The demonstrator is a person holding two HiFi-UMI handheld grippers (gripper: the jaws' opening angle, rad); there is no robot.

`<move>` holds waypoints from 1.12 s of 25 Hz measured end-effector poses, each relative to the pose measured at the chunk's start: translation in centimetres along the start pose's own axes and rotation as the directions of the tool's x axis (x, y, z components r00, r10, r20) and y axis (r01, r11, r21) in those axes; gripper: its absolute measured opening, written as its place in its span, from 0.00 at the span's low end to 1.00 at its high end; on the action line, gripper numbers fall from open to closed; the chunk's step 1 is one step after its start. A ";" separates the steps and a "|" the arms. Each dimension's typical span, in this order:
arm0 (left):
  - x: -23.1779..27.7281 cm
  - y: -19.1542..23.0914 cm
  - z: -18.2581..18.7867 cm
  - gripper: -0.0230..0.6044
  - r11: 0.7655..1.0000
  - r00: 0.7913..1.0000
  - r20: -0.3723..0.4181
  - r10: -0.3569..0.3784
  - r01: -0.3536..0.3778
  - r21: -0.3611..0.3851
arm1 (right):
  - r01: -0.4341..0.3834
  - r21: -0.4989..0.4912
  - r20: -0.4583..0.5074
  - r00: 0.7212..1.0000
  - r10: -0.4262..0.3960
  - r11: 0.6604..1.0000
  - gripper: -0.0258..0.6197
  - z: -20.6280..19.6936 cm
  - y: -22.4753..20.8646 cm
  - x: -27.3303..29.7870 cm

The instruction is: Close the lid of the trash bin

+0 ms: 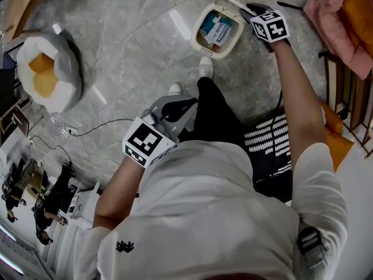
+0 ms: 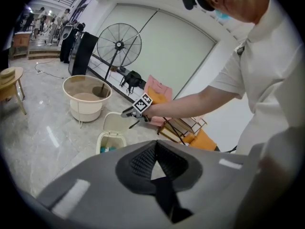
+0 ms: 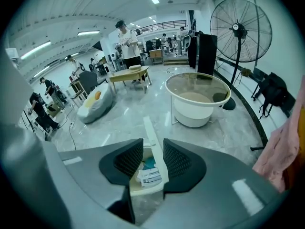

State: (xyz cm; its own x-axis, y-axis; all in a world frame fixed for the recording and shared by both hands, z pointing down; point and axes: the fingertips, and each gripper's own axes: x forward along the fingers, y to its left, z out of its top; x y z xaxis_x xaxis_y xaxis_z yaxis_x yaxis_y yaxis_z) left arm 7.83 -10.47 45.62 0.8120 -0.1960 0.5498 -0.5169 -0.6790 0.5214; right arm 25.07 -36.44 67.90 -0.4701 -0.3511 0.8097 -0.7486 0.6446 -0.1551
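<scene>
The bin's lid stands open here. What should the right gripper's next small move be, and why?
Probably close the right gripper on the lid. Its jaws stand apart with the upright lid's thin edge between them, not yet pressed, above the open trash bin, so a grip would likely let it swing the lid down.

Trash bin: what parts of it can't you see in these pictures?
- Head view: the right gripper covers part of the lid; print on the trash inside is too small.
- Left gripper view: the left gripper hides the base of the bin.
- Right gripper view: the jaws hide the bin's sides.
</scene>
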 end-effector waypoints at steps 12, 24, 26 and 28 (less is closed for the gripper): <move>-1.3 -0.1 -1.7 0.13 1.000 1.000 -0.001 -0.007 0.007 0.003 | -0.029 0.017 0.002 1.000 0.029 0.999 0.21 -2.2 4.3 -0.2; -3.5 -0.9 -3.0 0.13 0.999 0.999 0.039 -0.029 0.030 -0.041 | -0.049 0.025 -0.025 0.998 0.050 0.998 0.21 -5.1 9.6 0.2; -3.7 -1.1 -3.6 0.13 0.999 0.999 0.035 -0.029 0.030 -0.039 | -0.054 0.024 -0.033 0.998 0.055 0.998 0.21 -5.8 10.5 0.5; -3.9 -1.2 -4.0 0.13 0.999 0.999 0.034 -0.028 0.030 -0.039 | -0.063 0.024 -0.040 0.997 0.063 0.998 0.21 -6.5 11.4 1.0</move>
State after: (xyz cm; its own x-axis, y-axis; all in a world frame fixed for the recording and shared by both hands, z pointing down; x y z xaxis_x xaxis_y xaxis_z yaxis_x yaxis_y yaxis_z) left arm 4.20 -6.06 45.53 0.8350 -0.2003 0.5125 -0.5027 -0.6565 0.5624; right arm 19.10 -25.03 70.55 -0.4978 -0.2823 0.8201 -0.7289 0.6486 -0.2192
